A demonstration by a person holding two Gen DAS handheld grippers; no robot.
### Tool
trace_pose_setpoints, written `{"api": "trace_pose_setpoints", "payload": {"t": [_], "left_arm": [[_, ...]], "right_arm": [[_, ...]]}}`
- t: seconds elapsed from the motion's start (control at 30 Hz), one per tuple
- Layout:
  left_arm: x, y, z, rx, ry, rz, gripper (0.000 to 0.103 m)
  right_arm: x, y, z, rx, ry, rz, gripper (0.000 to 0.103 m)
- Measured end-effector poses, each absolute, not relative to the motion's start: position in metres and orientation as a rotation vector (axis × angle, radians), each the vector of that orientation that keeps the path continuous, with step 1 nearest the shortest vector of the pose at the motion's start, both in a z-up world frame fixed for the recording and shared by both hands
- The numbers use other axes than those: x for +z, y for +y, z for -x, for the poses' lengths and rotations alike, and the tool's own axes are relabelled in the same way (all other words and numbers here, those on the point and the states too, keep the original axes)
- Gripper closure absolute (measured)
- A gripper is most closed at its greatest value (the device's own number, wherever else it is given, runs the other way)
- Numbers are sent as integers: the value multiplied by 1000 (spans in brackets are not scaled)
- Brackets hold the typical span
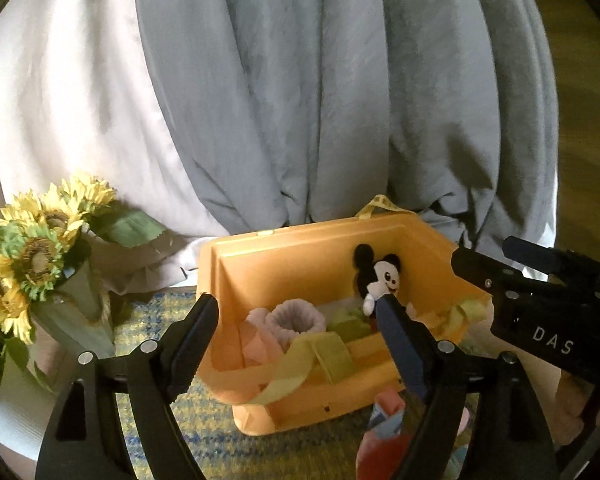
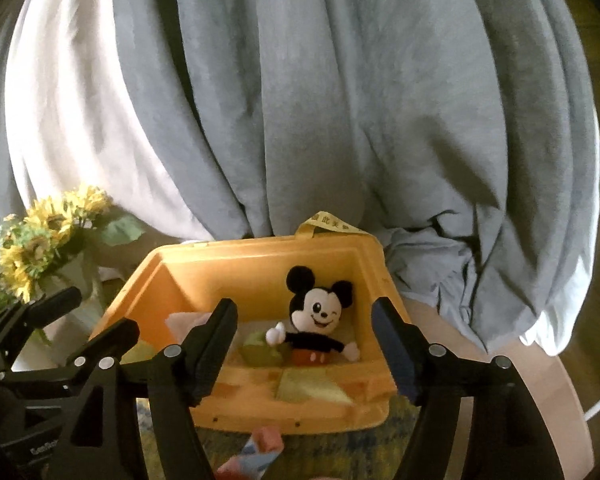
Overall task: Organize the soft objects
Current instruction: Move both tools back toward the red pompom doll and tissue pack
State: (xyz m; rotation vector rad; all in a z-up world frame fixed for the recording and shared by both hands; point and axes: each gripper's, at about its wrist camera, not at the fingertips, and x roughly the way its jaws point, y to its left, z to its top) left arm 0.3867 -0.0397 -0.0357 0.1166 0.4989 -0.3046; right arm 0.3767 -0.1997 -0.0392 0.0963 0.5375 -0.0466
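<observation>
Both grippers, left [image 1: 296,316] & right [image 2: 304,320], hover w/ jaws released, nothing held, aimed at the orange box [image 2: 260,256] mid-frame. We count 1 mouse plush [image 2: 320,320] propped vs back wall, prob. to keep it upright. 1 pink-blue soft item [image 2: 260,450] lies outside, bottom centre, likely next pick.

— The plush mouse [image 1: 376,276] is half hidden in the left wrist view; a finger of the left hand-held gripper [image 1: 300,344] covers its body.

— The striped soft item [image 2: 256,456] is cut off by the bottom edge. The sunflowers [image 2: 40,236] are blurred.
</observation>
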Motion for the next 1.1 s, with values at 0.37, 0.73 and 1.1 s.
{"api": "trace_pose_setpoints", "payload": {"t": [0.37, 0.73, 1.1], "left_arm": [[-29, -30, -335, -345, 476, -124, 22], [-46, -23, -301, -377, 506, -149, 22], [-72, -23, -276, -408, 512, -210, 22]], "right_arm": [[-31, -193, -323, -78, 506, -106, 28], [-45, -185, -285, -110, 534, -117, 28], [-75, -187, -260, -155, 612, -131, 28]]}}
